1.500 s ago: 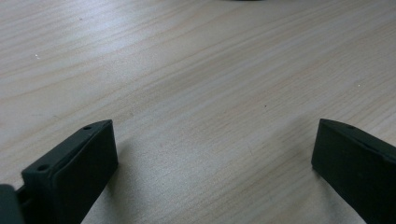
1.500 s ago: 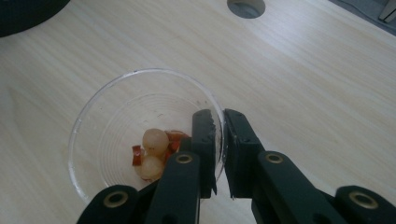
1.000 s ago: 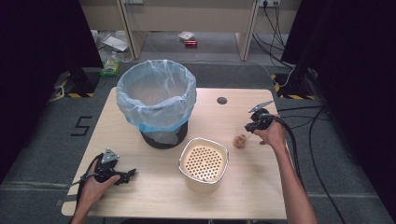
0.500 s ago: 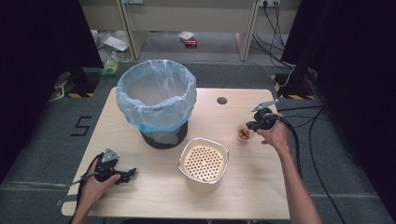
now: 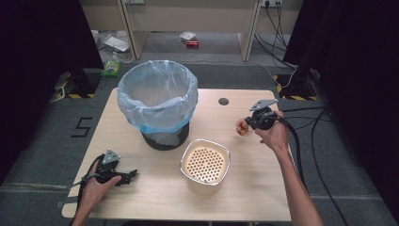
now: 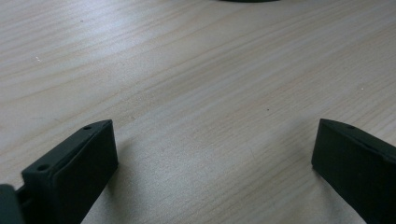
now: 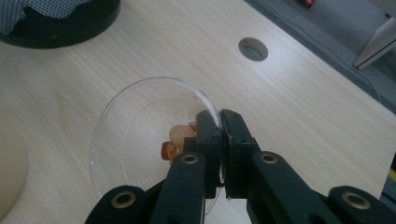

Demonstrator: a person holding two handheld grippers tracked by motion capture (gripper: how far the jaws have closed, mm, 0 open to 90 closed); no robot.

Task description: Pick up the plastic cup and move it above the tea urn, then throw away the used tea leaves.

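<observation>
A clear plastic cup (image 7: 140, 140) with a few orange and pale bits in its bottom hangs above the table's right side; in the high view the cup (image 5: 243, 127) is small and held off the wood. My right gripper (image 7: 219, 123) is shut on the cup's rim, one jaw inside and one outside. That right gripper (image 5: 251, 123) sits at the right of the table. My left gripper (image 5: 128, 176) rests low at the front left, open, with bare wood between its jaws. In the left gripper view the left gripper (image 6: 212, 154) has its jaws wide apart.
A black bin lined with a pale blue bag (image 5: 157, 96) stands at the table's middle back. A cream perforated container (image 5: 205, 165) sits in front of it. A round cable hole (image 5: 224, 101) lies near the back edge. Cables trail off the right side.
My right gripper has lifted the cup off the table and carried it a little up and left. The left gripper has stayed put.
</observation>
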